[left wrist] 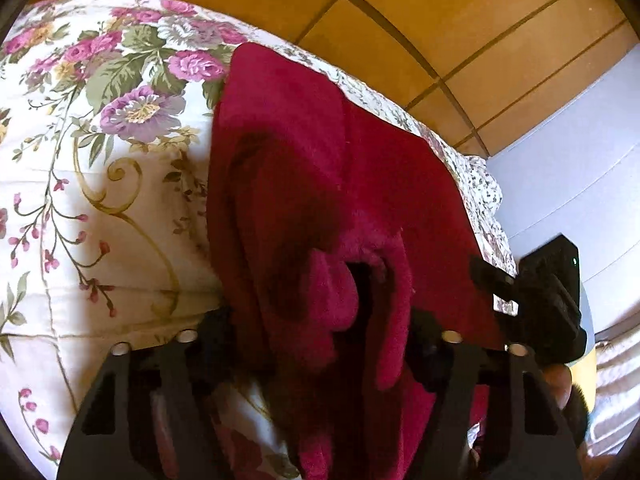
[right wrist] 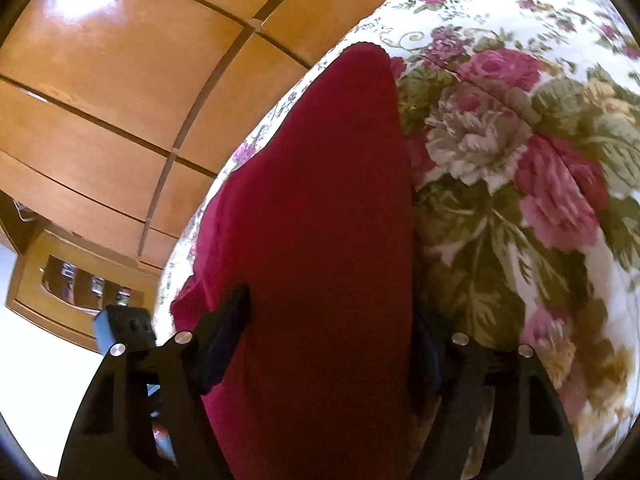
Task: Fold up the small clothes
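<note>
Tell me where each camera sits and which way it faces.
Left wrist: on the left gripper, facing along its jaws at the bunched red garment on the floral bedspread; the right gripper shows.
Right wrist: on the right gripper, facing the garment's smooth side.
Shared: garment, bedspread, wooden wardrobe.

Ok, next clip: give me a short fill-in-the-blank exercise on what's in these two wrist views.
1. The garment between the fingers of both grippers is ____ in colour.
2. It lies on a bedspread printed with ____.
3. Behind the bed stands a wardrobe made of ____.
4. In the left wrist view, the right gripper appears at the garment's ____ edge.

Missing words: red; flowers; wood; right
</note>
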Demonstrator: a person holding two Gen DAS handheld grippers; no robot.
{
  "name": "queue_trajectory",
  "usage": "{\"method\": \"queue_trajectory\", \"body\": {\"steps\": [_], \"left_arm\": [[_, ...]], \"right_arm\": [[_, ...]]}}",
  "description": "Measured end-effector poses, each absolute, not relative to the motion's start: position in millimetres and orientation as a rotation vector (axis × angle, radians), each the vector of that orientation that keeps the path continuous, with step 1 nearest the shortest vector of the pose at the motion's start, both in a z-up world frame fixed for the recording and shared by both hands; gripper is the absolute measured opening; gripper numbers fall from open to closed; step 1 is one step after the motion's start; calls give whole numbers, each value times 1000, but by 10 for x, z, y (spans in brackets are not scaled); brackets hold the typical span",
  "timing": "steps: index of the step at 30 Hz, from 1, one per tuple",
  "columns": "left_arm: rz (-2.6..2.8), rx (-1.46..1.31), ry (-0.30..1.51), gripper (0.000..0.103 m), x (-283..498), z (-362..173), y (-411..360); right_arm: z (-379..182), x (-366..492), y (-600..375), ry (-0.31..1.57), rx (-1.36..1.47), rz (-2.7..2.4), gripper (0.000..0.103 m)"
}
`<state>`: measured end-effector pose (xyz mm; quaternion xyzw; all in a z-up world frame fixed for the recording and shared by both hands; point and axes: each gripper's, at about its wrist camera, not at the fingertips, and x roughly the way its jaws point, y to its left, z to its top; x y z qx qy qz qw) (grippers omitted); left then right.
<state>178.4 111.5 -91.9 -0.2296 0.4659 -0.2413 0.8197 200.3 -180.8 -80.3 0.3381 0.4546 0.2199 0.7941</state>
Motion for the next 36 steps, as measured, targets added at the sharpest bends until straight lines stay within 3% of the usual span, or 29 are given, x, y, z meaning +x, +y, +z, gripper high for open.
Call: {"method": "queue_trajectory", "body": {"steps": [2,4,8,22,36], "left_arm": [[-509,-485,977,51,1714,-903,1101],[-501,-465,955,46,1655,-847,1071],[-486,-400,918,39,1525,-718,999],[-538,-255,816,38,1138,-329,378],[-778,-93,783,38,1733,-141,-1291]], "right_arm": [[-747,1962,-1766,956,693,467,65],[-677,1899,-1733,927,646,466,57],[-523,1765,-1675,879,582,463,51],[-107,1083,-1956,682,470,396,49],[-57,885,-3497,517,572,170,49]]}}
